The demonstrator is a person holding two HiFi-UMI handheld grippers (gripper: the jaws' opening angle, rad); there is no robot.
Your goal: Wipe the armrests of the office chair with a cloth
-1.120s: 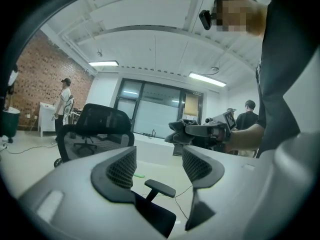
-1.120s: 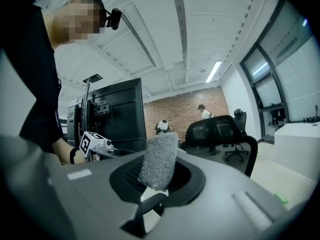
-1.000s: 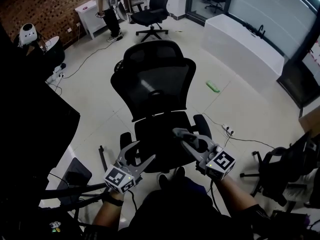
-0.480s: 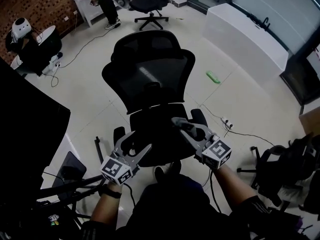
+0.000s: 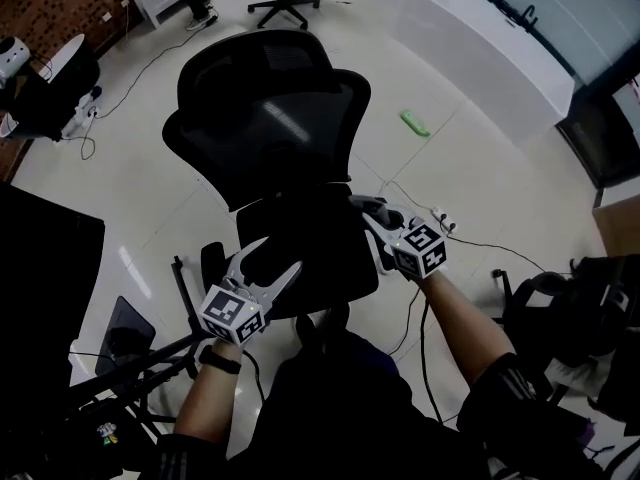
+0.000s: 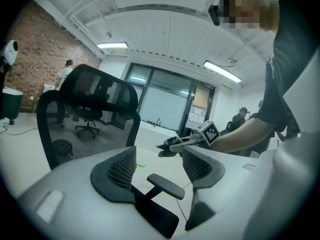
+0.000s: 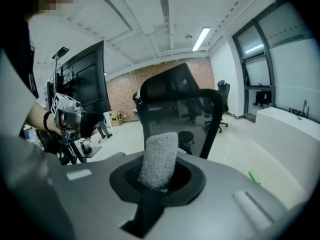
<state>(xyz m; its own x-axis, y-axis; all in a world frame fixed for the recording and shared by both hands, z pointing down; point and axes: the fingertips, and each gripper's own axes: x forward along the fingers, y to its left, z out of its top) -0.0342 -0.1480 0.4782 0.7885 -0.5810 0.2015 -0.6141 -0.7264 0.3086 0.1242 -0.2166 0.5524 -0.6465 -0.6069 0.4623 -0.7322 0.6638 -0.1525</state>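
Grey cloth pinched in right gripper beside office chair; left gripper jaws apart, empty.

Forearms reach forward, left gripper with fingers spread, right gripper pinching a cloth.

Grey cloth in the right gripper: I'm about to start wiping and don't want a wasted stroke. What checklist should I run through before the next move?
1. Grey fuzzy cloth gripped: ok, the right gripper is shut on it.
2. Cloth on the black armrest pad of the black mesh office chair: not ok. In the left gripper view it hangs above the pad, apart.
3. Pad free of objects: ok, nothing lies on it.
4. Left gripper free to steady the chair: ok, jaws apart with nothing between them.
5. Chair wheels locked: cannot tell.
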